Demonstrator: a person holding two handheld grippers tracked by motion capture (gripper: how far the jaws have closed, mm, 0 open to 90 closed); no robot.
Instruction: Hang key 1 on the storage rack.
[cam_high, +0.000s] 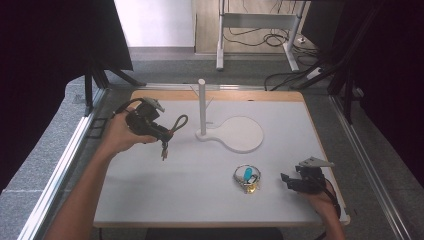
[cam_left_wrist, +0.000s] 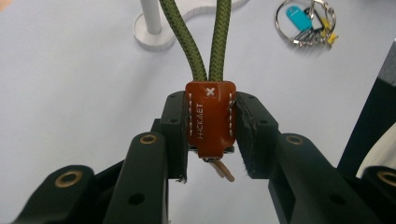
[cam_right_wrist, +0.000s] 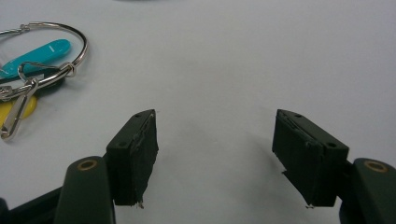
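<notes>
Left tongs (cam_left_wrist: 210, 135) clamped on the brown leather tab (cam_left_wrist: 210, 119) of a green cord loop (cam_high: 176, 123), held above the tabletop (cam_high: 200, 175) nr the white post (cam_high: 202, 105). Looks light and floppy; tab's the firm spot to grip. Right tongs (cam_right_wrist: 215, 156) wide open, empty.

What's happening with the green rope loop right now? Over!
Left gripper shut on brown tab of green rope loop, lifted. Right gripper open, beside key ring. White post just ahead.

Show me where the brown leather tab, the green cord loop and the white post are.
brown leather tab (cam_left_wrist: 209, 119): left gripper view, its stitched front face.
green cord loop (cam_high: 178, 122): high view, the loop's lower strand.
white post (cam_high: 202, 105): high view, mid-height of its shaft.
</notes>
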